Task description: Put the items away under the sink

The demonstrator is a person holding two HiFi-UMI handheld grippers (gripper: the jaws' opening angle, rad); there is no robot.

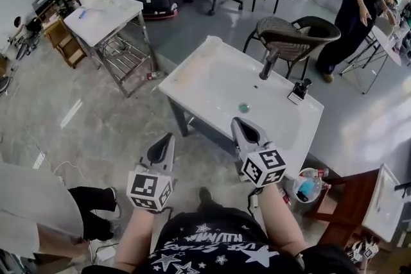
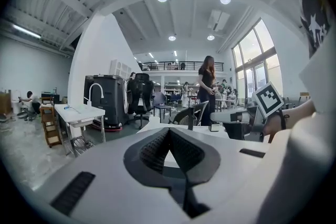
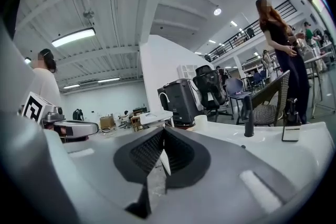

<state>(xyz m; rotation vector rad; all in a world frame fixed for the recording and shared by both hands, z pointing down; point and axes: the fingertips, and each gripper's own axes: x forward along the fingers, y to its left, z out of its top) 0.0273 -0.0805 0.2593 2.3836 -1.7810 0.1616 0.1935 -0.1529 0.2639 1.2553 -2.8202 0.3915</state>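
A white sink table [image 1: 212, 83] stands in front of me, with a black faucet [image 1: 269, 63], a drain [image 1: 244, 108] and a small black-and-white dispenser [image 1: 298, 90] on its top. A pale cup [image 1: 212, 43] sits at its far left corner. My left gripper [image 1: 169, 138] hovers shut and empty over the floor before the sink's near edge. My right gripper [image 1: 238, 123] is shut and empty above that same edge. On the floor to the sink's right is a small bin with bottles [image 1: 307, 187]. In the gripper views the left gripper [image 2: 169, 132] and right gripper [image 3: 164, 130] show jaws meeting at the tips.
A second sink table [image 1: 104, 15] with a metal rack stands at the back left. Behind the sink are a wicker chair [image 1: 297, 36] and a standing person [image 1: 359, 3]. Another person [image 1: 38, 205] sits at my lower left. A wooden stand [image 1: 347, 205] and a white tray [image 1: 385, 202] are at the right.
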